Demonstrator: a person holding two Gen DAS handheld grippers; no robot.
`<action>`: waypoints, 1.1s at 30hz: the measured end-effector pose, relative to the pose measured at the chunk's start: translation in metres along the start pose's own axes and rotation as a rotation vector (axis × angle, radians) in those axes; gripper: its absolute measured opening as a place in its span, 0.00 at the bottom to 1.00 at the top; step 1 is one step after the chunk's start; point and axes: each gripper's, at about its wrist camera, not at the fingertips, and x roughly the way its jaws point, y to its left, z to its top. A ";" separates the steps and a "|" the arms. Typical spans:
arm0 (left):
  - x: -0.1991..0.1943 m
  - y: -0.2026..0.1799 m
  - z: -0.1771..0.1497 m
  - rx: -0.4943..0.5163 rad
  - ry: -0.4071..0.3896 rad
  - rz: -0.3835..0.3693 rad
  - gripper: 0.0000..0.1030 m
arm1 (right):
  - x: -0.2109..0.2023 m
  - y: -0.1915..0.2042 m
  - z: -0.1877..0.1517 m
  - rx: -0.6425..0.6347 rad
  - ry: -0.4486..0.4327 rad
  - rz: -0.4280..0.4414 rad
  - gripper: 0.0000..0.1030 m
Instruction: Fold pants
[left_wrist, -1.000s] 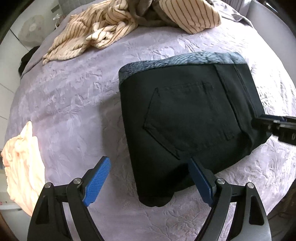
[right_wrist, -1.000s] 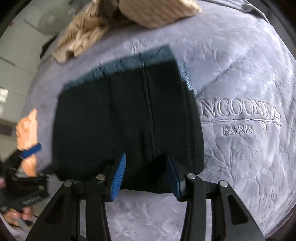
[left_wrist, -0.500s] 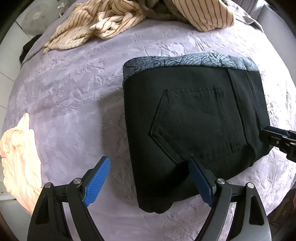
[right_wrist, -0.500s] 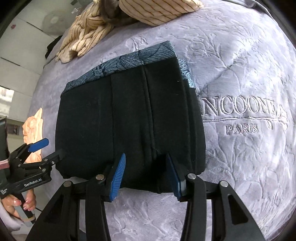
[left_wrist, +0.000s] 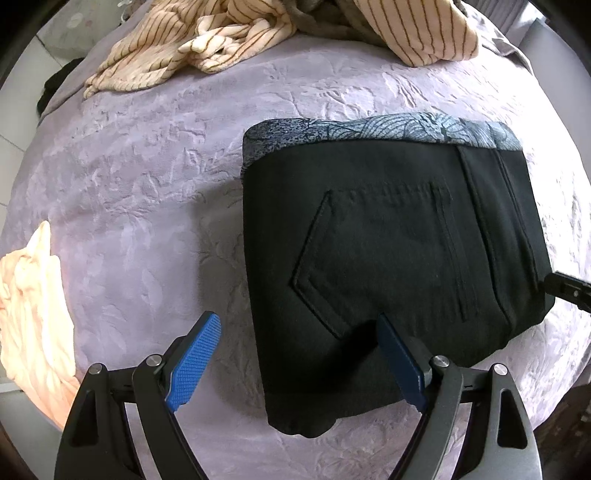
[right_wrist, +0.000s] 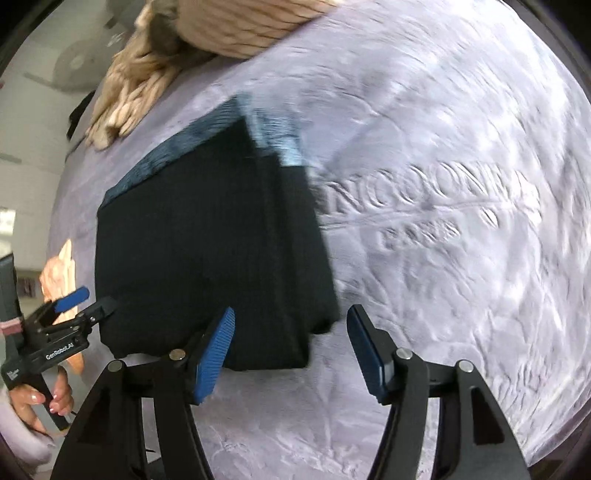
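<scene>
On the bedspread (left_wrist: 155, 206), folded pants (left_wrist: 388, 266) lie between both spread, empty tools (left_wrist: 299, 362) (right_wrist: 291, 347).

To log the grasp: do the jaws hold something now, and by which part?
Nothing is held. Both the left gripper and the right gripper are open over the folded pants.

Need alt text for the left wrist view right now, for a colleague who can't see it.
Folded black pants lie on a lilac bedspread, patterned waistband at the far edge. The left gripper hovers open at their near edge; striped clothes are piled beyond.
</scene>
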 end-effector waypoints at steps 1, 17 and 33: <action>0.001 0.000 0.001 -0.001 0.000 0.001 0.84 | 0.000 -0.006 0.000 0.022 0.004 0.014 0.65; 0.014 0.005 0.017 -0.031 0.003 0.001 0.97 | -0.015 -0.008 0.019 -0.005 -0.053 0.124 0.78; 0.032 0.026 0.032 -0.102 0.040 -0.176 0.99 | 0.010 -0.005 0.041 -0.101 0.018 0.177 0.86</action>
